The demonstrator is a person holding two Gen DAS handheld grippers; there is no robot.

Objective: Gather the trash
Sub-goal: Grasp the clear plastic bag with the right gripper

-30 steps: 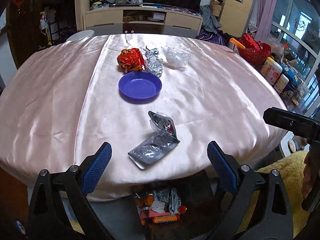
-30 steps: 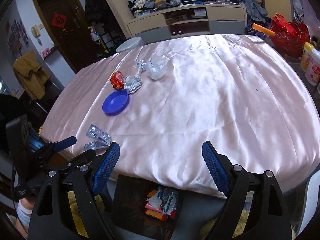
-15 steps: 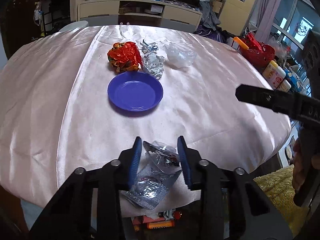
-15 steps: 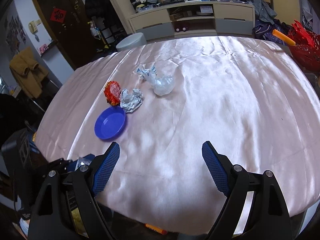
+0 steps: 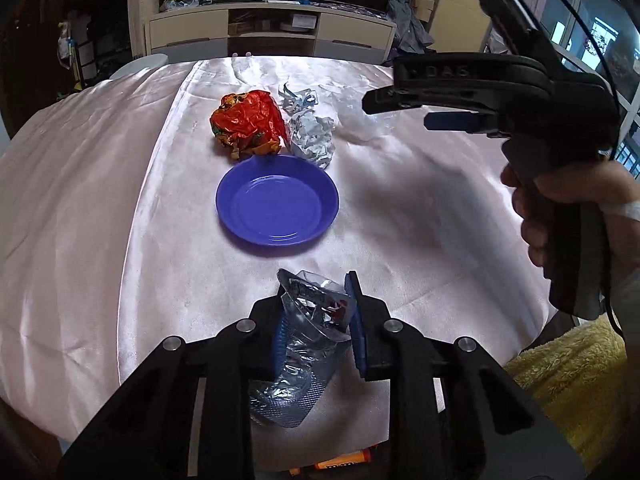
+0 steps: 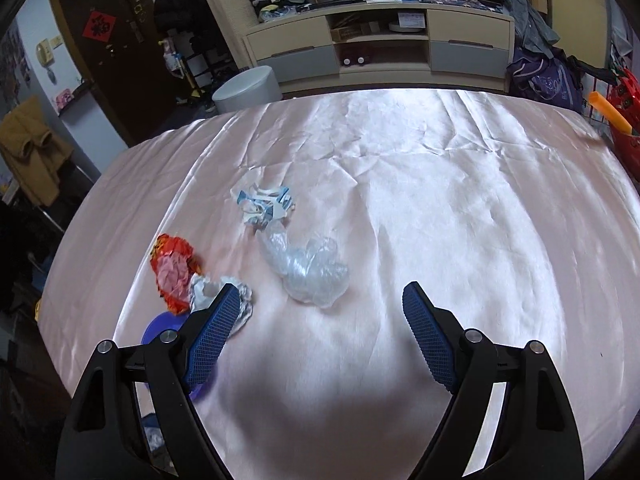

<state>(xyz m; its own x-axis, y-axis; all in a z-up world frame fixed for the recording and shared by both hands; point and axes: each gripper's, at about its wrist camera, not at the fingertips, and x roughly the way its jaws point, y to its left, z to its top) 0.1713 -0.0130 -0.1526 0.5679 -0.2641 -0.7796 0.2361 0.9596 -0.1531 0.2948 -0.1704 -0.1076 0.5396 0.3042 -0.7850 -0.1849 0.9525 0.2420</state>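
Note:
My left gripper (image 5: 316, 320) is shut on a crumpled silver foil wrapper (image 5: 308, 336) at the near table edge. Beyond it lie a purple plate (image 5: 277, 199), a crumpled red-orange wrapper (image 5: 248, 122), a grey-white foil ball (image 5: 312, 140) and a blue-white paper scrap (image 5: 298, 98). My right gripper (image 6: 320, 312) is open and empty, hovering over the pink cloth just short of a clear plastic bag (image 6: 312, 270). The red wrapper (image 6: 172, 270), foil ball (image 6: 208, 292) and paper scrap (image 6: 262, 204) lie to its left. The right gripper's body also shows in the left wrist view (image 5: 500, 84).
The round table (image 6: 460, 208) wears a pink satin cloth. A trash bin with wrappers (image 5: 344, 458) sits below the near edge. A red basket (image 6: 628, 120) stands at the far right. A yellow fluffy seat (image 5: 560, 380) is at right.
My left gripper has closed fully on the silver wrapper and advanced over the table. My right gripper has moved forward and left, up to the clear plastic bag.

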